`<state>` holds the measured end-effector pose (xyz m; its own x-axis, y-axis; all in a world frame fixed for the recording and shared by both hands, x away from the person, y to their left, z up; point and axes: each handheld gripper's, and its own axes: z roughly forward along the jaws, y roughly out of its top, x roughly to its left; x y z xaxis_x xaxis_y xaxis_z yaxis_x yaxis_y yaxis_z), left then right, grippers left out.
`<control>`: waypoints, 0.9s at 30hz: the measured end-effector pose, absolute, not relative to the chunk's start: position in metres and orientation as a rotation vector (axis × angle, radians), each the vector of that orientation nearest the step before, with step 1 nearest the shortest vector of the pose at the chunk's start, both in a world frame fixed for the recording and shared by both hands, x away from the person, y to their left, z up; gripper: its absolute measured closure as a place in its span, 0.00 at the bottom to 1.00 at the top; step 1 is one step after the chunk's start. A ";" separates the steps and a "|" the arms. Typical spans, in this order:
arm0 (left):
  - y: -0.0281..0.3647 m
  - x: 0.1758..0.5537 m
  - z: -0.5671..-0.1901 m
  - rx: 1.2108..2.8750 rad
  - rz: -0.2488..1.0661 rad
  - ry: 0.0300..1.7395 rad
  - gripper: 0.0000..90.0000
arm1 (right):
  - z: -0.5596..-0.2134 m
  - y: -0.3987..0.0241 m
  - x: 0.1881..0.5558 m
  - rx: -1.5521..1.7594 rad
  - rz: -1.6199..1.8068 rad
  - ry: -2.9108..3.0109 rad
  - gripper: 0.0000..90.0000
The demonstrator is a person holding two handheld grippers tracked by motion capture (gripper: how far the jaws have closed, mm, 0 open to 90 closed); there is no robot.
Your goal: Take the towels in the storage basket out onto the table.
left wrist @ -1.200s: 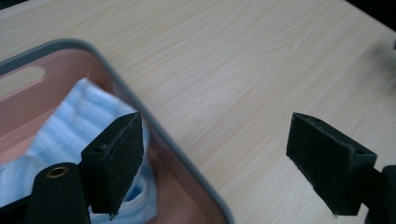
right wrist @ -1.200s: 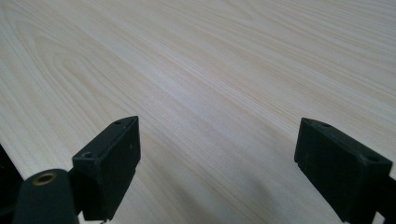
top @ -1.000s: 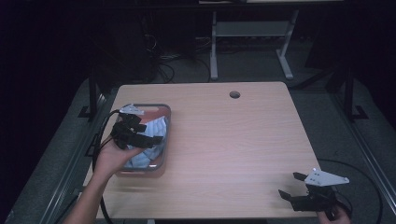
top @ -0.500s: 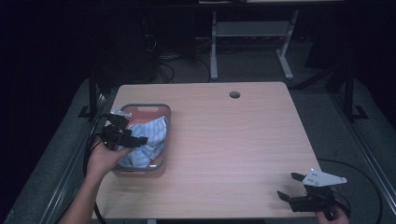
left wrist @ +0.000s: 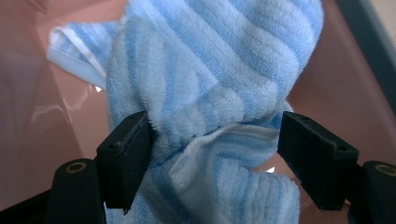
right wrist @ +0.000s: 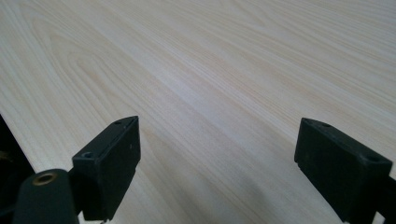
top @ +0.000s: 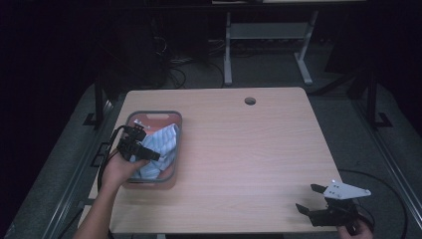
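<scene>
High view: left gripper (top: 149,154) sits over the bin (top: 175,149) at about 9 o'clock on the table (top: 249,149), tips down in the striped blue towel (top: 161,144) bunched inside it. Right gripper (top: 311,199) idles at 5 o'clock near the front edge, holding nothing, jaws spread. Table from 12 through 4 o'clock is bare wood apart from a cable hole (top: 250,101) at 12, so plenty of open room to carry or spread the towel rightward. Bin is close to the table's left edge; little margin at that side.

Left gripper view: jaws apart, straddling a raised fold of the towel (left wrist: 210,93); one pad touches the fabric at 8 o'clock, the other stands just off it at 4. Not clamped yet. Pinkish bin floor (left wrist: 46,116) shows around the cloth, dark rim at 2 o'clock.

Right gripper view: jaws wide, bare table (right wrist: 210,93) between them, table edge at 8 o'clock.

Progress, judged: early. Gripper is placed on the towel; closing, lifting it clear of the bin walls and putting it down all remain.
</scene>
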<state>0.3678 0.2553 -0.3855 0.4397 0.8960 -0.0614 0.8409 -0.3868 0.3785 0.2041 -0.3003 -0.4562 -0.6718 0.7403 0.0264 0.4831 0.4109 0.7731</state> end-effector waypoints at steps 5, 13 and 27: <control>0.248 0.376 -0.398 2.433 0.136 1.492 0.29 | -0.456 -0.301 0.204 1.054 1.127 2.349 0.15; 0.237 0.386 -0.417 2.581 0.049 1.512 0.34 | -0.456 -0.301 0.204 1.054 1.130 2.343 0.15; 0.229 0.391 -0.423 2.625 0.143 1.582 0.48 | -0.456 -0.302 0.202 1.071 1.136 2.325 0.15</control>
<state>0.3906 0.2291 -0.4228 0.4648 0.8845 0.0417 0.8776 -0.4664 0.1111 0.2020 -0.3018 -0.4557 -0.6585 0.7522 0.0238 0.4812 0.3965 0.7818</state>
